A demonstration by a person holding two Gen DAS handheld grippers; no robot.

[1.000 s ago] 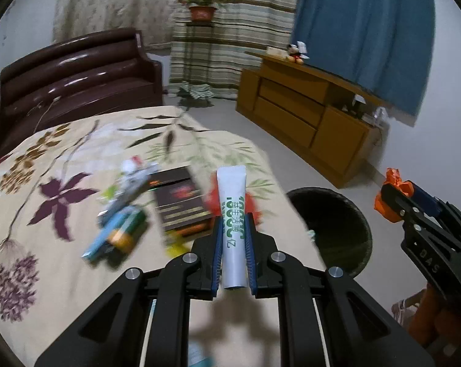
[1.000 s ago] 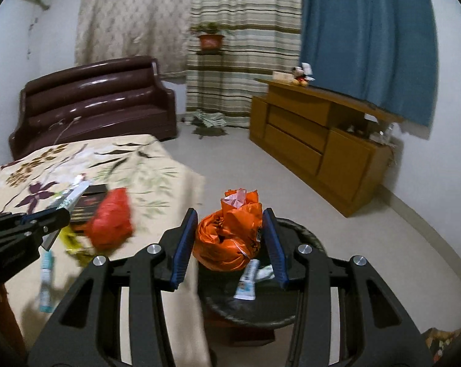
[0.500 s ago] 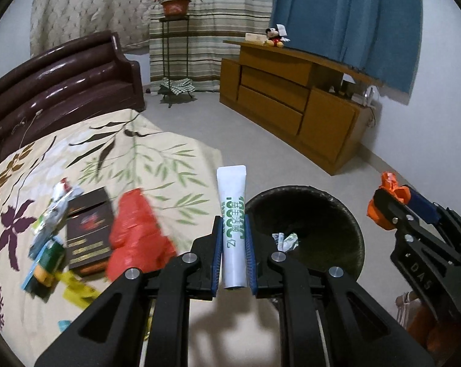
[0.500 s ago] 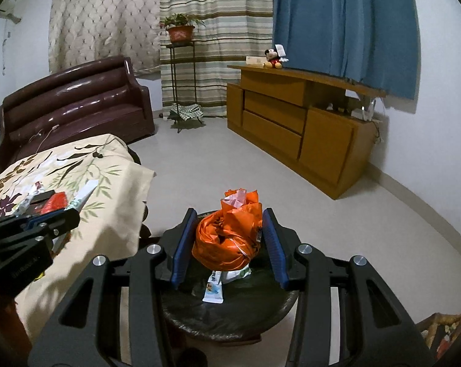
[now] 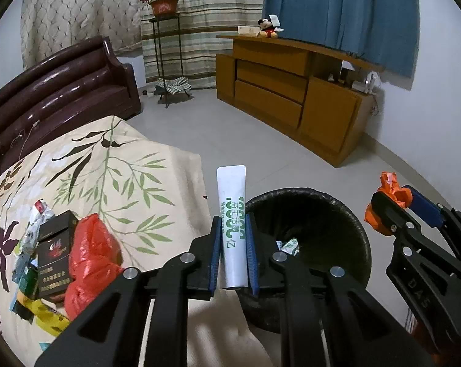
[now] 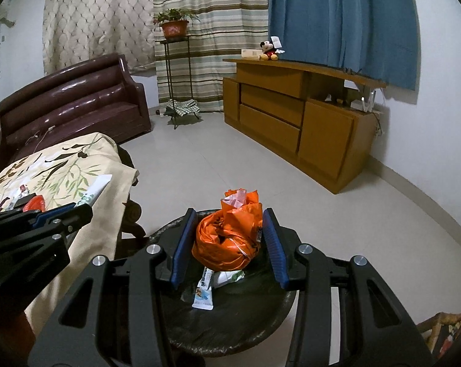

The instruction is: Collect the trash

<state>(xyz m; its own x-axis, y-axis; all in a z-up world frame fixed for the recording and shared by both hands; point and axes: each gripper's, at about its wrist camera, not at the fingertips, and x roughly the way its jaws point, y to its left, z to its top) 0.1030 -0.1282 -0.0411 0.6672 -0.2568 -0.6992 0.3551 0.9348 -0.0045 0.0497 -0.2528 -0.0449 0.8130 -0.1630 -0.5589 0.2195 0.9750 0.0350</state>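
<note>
My left gripper [image 5: 233,223] is shut on a white tube with green print [image 5: 233,211], held upright at the left rim of the black trash bin [image 5: 349,211]. My right gripper [image 6: 227,229] is shut on a crumpled orange bag [image 6: 227,238] right above the same bin [image 6: 255,321], which holds a few small wrappers [image 6: 204,295]. In the left wrist view the right gripper [image 5: 392,198] with the orange bag shows at the right. More trash lies on the floral-covered table [image 5: 123,183]: a red bag [image 5: 90,257], a dark box [image 5: 51,263] and small wrappers [image 5: 31,232].
A wooden cabinet [image 5: 291,98] stands along the right wall, a dark brown sofa [image 5: 56,91] at the left, and a plant stand [image 5: 166,61] by the curtains. Pale tiled floor [image 6: 230,153] lies between them.
Both grippers have moved from over the table toward the bin. The bin now fills the lower part of both views, and the table's trash has slid to the left.
</note>
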